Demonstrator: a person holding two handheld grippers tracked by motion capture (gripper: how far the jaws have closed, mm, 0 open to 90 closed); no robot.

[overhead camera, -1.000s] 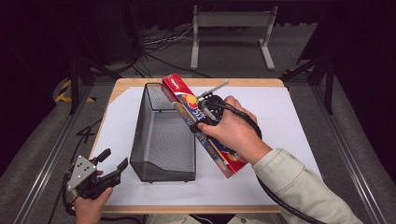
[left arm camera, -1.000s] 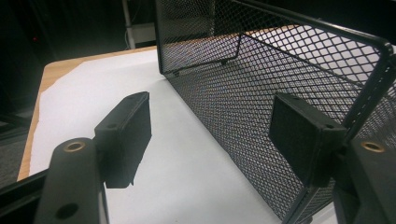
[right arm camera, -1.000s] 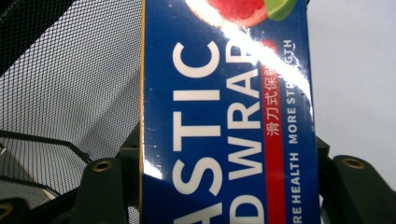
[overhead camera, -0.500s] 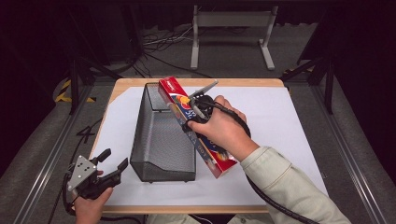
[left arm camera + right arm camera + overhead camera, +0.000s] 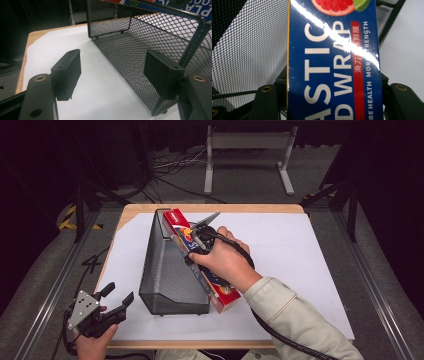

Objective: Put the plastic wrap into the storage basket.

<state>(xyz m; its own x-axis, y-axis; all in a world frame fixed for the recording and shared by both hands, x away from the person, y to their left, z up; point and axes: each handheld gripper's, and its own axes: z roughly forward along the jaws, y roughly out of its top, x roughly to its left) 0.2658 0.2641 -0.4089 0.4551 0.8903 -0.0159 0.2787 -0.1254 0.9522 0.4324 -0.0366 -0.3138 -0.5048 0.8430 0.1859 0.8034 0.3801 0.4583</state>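
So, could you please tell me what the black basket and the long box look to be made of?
The basket looks like black-coated metal mesh: a fine see-through grid with a solid rod rim. The box, held in the right claw, seems to be printed cardboard, glossy or film-wrapped, judging by the bright glare streak across its lettering.

A: Setting, class?
B: Lab or recording studio, staged workstation.
A: Evidence?
B: Wooden table point(image 5: 150, 210) under a white sheet point(image 5: 310, 265); black drapes point(image 5: 385, 170) on the surrounding walls; grey carpet floor point(image 5: 250, 182) with loose cables point(image 5: 170, 167); metal stand point(image 5: 247, 142) behind; aluminium rails point(image 5: 50, 295) alongside; yellow-black hazard tape point(image 5: 67, 217).
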